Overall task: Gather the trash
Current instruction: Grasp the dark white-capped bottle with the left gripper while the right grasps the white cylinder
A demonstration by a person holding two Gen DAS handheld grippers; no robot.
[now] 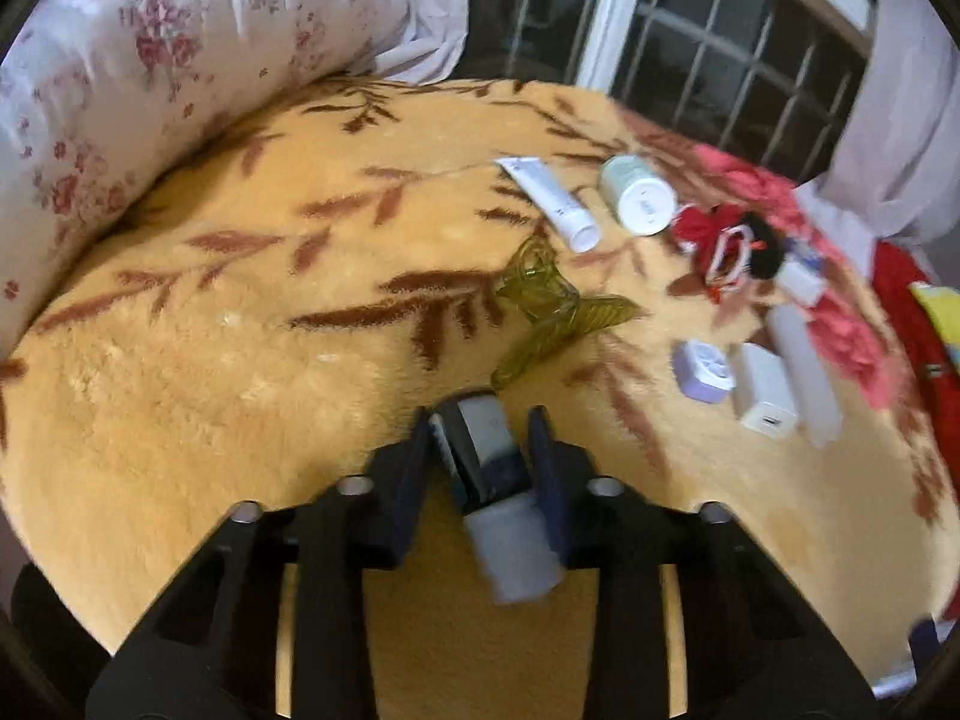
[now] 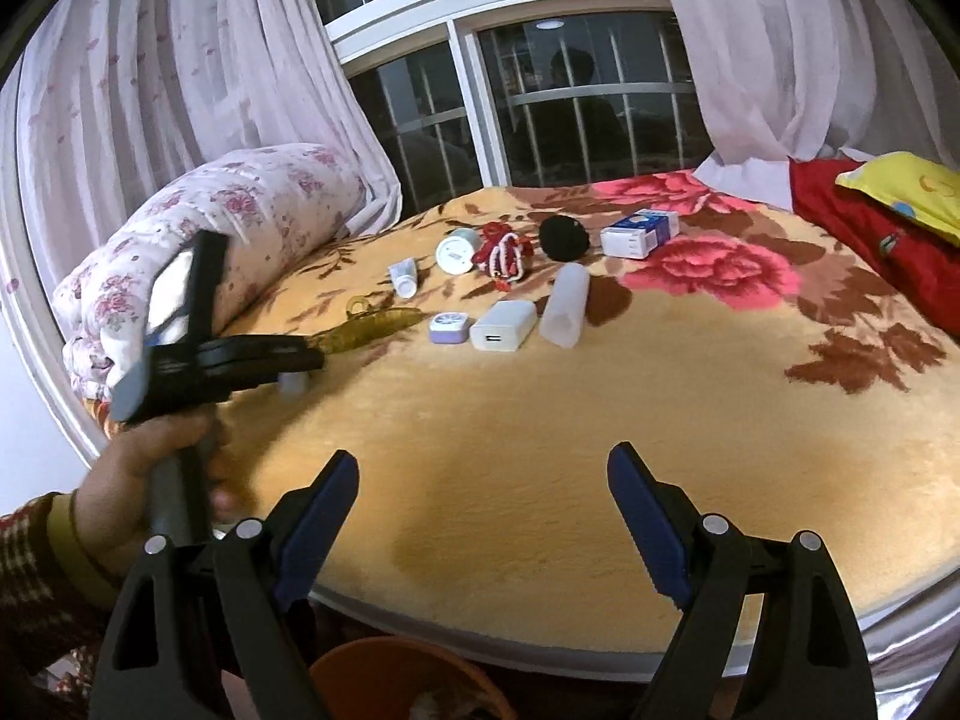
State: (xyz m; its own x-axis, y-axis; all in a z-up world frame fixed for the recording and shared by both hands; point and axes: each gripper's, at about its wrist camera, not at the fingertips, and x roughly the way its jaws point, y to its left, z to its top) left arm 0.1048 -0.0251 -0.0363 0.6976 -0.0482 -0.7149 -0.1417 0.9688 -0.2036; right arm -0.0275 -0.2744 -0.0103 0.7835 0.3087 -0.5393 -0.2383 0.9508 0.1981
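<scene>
My left gripper point(image 1: 483, 429) is shut on a small dark tube with a pale cap point(image 1: 489, 468), low over the yellow plush blanket point(image 1: 240, 360). The right wrist view shows this left gripper point(image 2: 303, 360) held by a hand, the pale cap point(image 2: 294, 385) poking out below. My right gripper point(image 2: 480, 474) stands open over the blanket's front edge, nothing between its fingers. On the blanket lie a green hair claw point(image 1: 552, 306), a white tube point(image 1: 549, 201), a white jar point(image 1: 639, 195), a red beaded ornament point(image 2: 504, 255) and a black ball point(image 2: 563, 238).
A purple case point(image 2: 449, 327), a white charger point(image 2: 503, 333), a translucent cylinder point(image 2: 564, 306) and a blue-white box point(image 2: 639, 234) lie further right. A floral rolled quilt point(image 2: 240, 222) lines the left side. An orange bin point(image 2: 396, 678) sits below the bed's front edge.
</scene>
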